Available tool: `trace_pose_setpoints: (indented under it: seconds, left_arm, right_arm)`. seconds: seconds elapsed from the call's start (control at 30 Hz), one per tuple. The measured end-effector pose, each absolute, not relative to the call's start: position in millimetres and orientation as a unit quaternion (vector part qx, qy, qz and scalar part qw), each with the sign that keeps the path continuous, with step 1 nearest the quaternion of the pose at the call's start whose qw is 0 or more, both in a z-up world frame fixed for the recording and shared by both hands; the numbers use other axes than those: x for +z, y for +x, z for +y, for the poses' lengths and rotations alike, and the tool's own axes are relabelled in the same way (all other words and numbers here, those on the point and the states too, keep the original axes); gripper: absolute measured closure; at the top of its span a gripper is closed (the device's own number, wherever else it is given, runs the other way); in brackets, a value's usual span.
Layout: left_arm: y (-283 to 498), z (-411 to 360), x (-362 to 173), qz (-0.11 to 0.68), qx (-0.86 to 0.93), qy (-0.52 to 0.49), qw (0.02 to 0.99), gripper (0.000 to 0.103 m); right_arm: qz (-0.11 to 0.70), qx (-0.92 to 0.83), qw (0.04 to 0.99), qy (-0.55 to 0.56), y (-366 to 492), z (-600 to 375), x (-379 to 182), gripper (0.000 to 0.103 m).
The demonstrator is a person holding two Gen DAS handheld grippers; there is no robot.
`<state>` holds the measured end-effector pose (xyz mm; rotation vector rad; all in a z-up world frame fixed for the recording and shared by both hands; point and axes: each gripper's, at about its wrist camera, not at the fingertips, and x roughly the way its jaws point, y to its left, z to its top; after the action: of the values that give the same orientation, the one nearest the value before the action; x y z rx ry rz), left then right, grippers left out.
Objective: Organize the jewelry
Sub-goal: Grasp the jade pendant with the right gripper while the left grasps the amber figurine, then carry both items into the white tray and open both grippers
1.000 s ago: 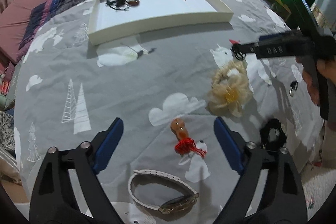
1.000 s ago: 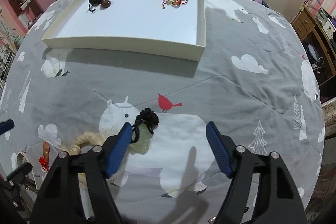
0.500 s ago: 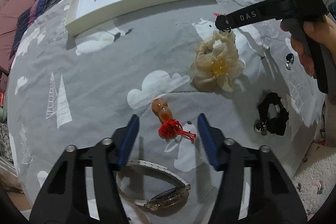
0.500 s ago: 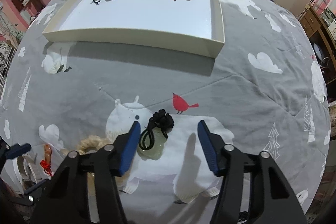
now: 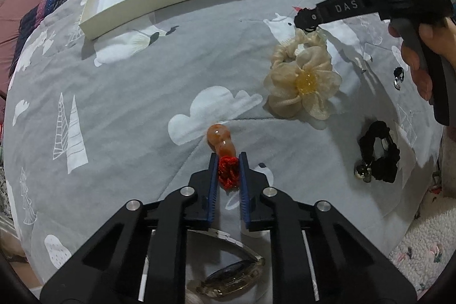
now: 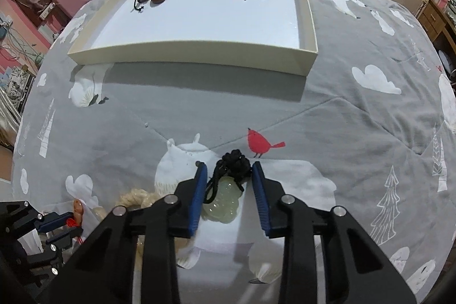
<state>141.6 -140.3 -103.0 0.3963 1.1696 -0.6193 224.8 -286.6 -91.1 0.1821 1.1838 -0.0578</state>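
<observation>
Left tongs [image 5: 227,158] pinch red knot [image 5: 228,171] (orange pendant's) — right tongs [image 6: 228,170] narrow, unclosed.

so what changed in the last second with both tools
The left tool came down and closed from wide open onto the red knot of the orange pendant. The right tool narrowed around the jade pendant and its black cord, a gap remaining. The tray and its pieces stayed put.
</observation>
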Motion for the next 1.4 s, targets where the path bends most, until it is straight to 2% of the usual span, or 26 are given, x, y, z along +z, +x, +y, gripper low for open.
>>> trace_pose_setpoints:
  seconds: [0.1, 0.8, 1.2, 1.4]
  left_arm:
    - [145.8, -136.5, -99.2, 0.533, -0.286, 0.174, 0.777, 0.094]
    - [204.4, -122.0, -25.6, 0.434, -0.265, 0.097, 0.855, 0.095]
    - [259.7, -126.8, 21.7, 0.39, -0.243, 0.097, 0.883, 0.095]
    - [303.5, -133.2, 22.4, 0.387, -0.224, 0.091, 0.89, 0.095]
  right_arm:
    - [0.55, -0.028, 0.83, 0.09, 222.4, -290.4, -88.7, 0.08]
    - [0.488, -0.044, 0.867, 0.089, 223.7, -310.4, -49.6, 0.081]
    - [0.455, -0.049, 0.885, 0.092, 256.8, -320.0, -16.4, 0.081]
    - [0.447, -0.054, 0.889, 0.089, 292.7, -324.0, -8.6, 0.081]
